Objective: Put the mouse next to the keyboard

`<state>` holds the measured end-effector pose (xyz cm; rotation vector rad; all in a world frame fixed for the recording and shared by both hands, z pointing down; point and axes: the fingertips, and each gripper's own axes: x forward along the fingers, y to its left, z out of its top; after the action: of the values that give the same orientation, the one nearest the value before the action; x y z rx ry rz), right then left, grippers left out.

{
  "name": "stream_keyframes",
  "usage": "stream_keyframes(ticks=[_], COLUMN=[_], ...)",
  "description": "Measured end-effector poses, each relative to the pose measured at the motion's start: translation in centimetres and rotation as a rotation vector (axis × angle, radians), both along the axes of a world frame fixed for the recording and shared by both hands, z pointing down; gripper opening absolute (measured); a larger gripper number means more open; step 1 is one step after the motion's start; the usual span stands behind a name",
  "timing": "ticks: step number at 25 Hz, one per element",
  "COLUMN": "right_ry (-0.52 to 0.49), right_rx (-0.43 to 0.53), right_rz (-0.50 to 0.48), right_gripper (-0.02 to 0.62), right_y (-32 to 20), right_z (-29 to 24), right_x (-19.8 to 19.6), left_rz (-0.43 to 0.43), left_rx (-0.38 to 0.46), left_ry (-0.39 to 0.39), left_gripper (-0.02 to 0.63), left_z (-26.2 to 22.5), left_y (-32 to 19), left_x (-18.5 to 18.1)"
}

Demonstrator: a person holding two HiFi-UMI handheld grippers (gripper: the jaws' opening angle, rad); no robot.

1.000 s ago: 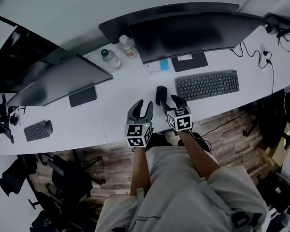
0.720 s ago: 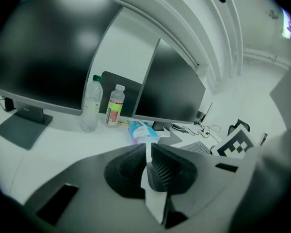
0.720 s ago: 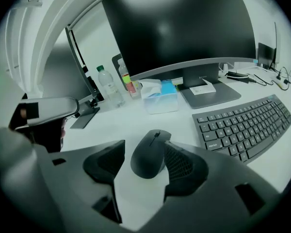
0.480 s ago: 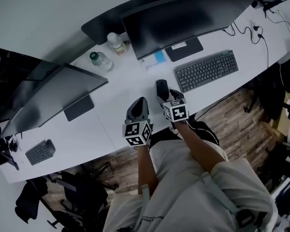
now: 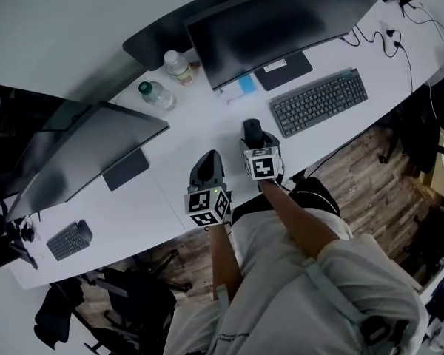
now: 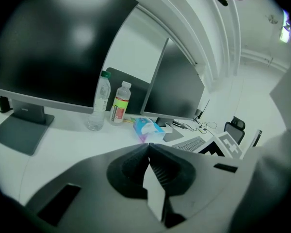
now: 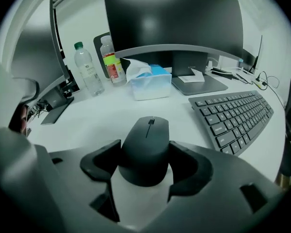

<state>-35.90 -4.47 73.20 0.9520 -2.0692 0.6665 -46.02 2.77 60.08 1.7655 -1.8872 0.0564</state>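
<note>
1. The surface (image 5: pixel 185 132) carries the same layout as a second ago. Nothing on it has shifted, so all the change is in our two tools.
2. The keyboard (image 5: pixel 320 102) lies where it did, angled along the right part of the surface. Its left end is the spot we are aiming for.
3. The right hand-held gripper (image 7: pixel 145 155) has changed most. It has come down and tipped steeply over the mouse, and its jaws have just been opening. They now stand released, one on each side of the mouse, and we see no sign that they are squeezing it yet. We judge this to be the approach finished and the grasp not yet made.
4. The left hand-held gripper (image 6: pixel 149 147) was spread wide a second ago and is now clenched on nothing. It hangs over bare surface to the left of the right one, which we take to mean it is standing aside.
5. The mouse (image 7: pixel 148 130) rests flat on the surface between the right jaws. It is near the keyboard's left end, set towards the front edge, with a gap of bare surface between them. It does not seem to have moved, so the carrying is still ahead of us.
</note>
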Motion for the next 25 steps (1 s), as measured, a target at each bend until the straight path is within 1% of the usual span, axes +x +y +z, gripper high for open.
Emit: stream_keyframes(ticks=[3,6,10,14,19,25], right_ry=[-0.022,-0.033,-0.044,-0.084,-0.124,-0.195], right_rx=[0.028,0.032,0.02,0.022,0.032,0.079], right_rz=[0.002,-0.046,-0.098,-0.141,-0.198,-0.226], right_gripper=[0.311,0.307,0.305,0.305,0.305,0.305], right_y=[-0.1,0.3,1.2,1.6,1.3,-0.3], right_z=[-0.3,-0.3,-0.5,-1.4,-3.1,-6.0], right_x=[0.0,0.1,0.4,0.3,0.6,1.5], left_rz=[-0.011,-0.013,-0.002,0.001,-0.006,0.018], left_rx=[0.0,-0.003,-0.015,-0.016,-0.001,0.009], left_ry=[-0.002,0.007,0.022,0.023,0.005,-0.037], left_gripper=[0.023,0.023,0.023,0.023,0.023,0.023], left_z=[0.0,0.4,0.8,0.6,-0.5,-1.8], left_y=[0.6,1.0,1.6,2.0,1.9,0.4], left_x=[-0.6,-0.3,1.1,2.0,1.9,3.2])
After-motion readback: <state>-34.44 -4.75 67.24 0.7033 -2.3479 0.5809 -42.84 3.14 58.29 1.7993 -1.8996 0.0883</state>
